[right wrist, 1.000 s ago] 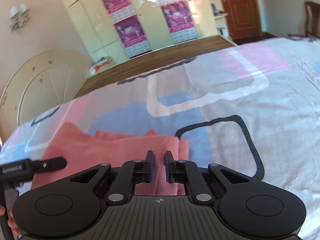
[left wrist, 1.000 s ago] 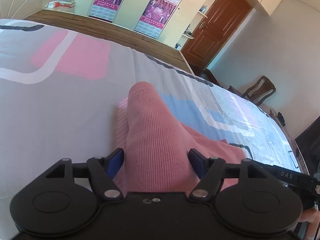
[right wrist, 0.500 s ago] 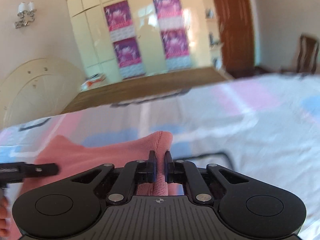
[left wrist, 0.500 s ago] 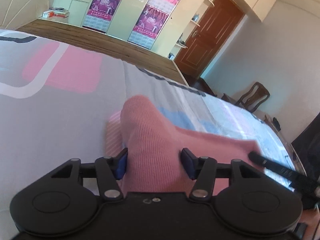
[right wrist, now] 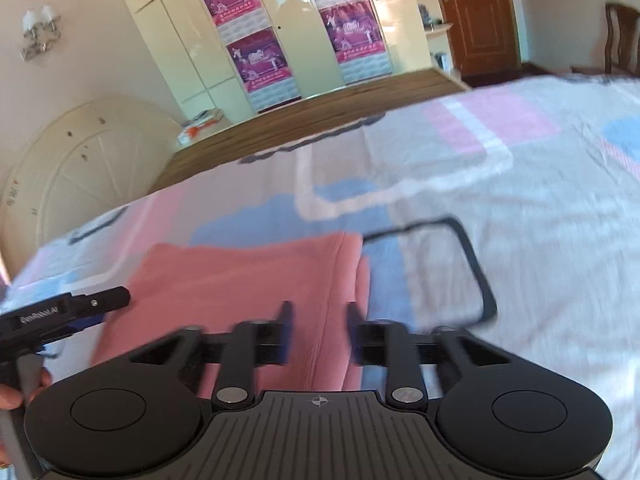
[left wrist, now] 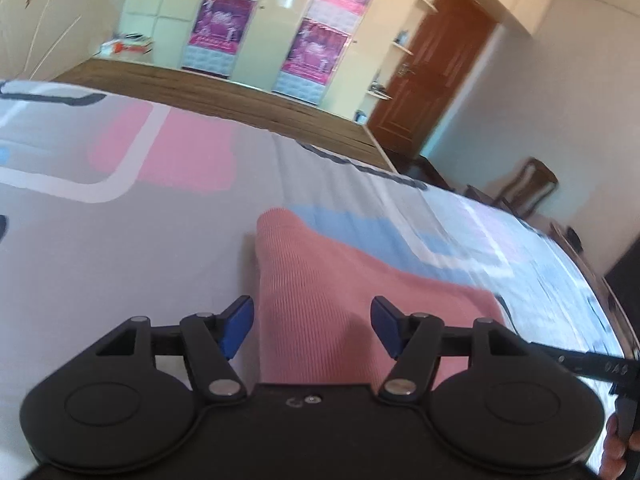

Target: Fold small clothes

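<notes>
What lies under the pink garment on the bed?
The pink garment rests on the patterned bedsheet, covering part of a blue patch and the corner of a black outline. Whatever else sits beneath it, including its own folded layers, is hidden.

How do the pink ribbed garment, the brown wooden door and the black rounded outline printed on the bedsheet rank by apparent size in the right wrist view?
1. Pink ribbed garment, clearly largest.
2. Black rounded outline printed on the bedsheet and brown wooden door look alike; the door is far and partly cropped, so no ranking.
</notes>
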Tool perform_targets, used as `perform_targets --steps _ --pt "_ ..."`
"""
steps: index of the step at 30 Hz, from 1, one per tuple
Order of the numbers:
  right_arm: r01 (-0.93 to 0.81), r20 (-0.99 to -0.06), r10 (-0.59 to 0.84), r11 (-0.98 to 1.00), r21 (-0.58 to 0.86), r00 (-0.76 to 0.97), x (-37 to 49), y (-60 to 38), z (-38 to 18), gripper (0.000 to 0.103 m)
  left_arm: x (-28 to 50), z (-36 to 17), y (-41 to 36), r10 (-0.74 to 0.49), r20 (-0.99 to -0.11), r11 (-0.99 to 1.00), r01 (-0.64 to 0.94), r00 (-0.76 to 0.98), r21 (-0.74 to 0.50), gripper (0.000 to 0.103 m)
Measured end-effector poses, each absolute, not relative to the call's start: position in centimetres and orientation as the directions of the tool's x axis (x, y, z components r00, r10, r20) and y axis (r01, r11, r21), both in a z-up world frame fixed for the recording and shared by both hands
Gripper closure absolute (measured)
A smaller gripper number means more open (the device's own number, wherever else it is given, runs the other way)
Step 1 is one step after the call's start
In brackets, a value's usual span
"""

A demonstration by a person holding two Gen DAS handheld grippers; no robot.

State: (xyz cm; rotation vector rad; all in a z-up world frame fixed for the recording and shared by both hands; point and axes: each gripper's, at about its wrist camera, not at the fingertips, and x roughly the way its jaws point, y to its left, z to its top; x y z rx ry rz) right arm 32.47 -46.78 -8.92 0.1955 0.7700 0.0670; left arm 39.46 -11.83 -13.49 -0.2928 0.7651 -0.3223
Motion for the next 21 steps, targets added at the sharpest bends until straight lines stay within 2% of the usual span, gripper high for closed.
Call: perform_targets --steps 3,10,13,15,16,18,21 --pt "0.009 -0.702 0.179 0.967 0.256 0.689 29.0 -46.8 -8.8 0.061 36.5 -13.4 -10.9 -0.393 -0.648 0.911 0.182 0.653 -0.369 0.038" --pt "-0.005 -0.741 0.202 0.966 0.259 0.640 22.4 -45.1 -9.8 0.061 30.9 -14.7 -9.2 -0.410 -0.700 0.901 0.136 0.585 -0.413 0.038" --pt "0.002 -0.754 0.191 0.969 0.247 0.628 21.1 -44.7 -10.5 0.061 29.8 -15.8 -9.2 -0.431 -0.724 0.890 0.119 0.539 -0.441 0.042" --pt "0.002 -0.765 0.187 0.971 0.239 0.616 21.0 -44.5 -11.0 0.075 29.6 -16.5 -9.4 -0.454 -0.722 0.878 0.126 0.523 -0.461 0.057" --pt "-0.013 -0.775 0.177 0.977 0.213 0.607 21.2 -44.2 -11.2 0.092 29.6 -16.7 -9.5 -0.457 -0.718 0.877 0.131 0.525 -0.463 0.063" --pt "-0.026 -0.788 0.147 0.986 0.164 0.598 21.4 -43.8 -11.6 0.096 29.5 -16.6 -9.9 -0.451 -0.716 0.882 0.140 0.533 -0.451 0.078" --pt "-0.037 -0.763 0.118 0.992 0.123 0.636 20.4 -43.8 -10.2 0.098 29.2 -15.6 -10.2 -0.459 -0.699 0.879 0.169 0.548 -0.445 0.084"
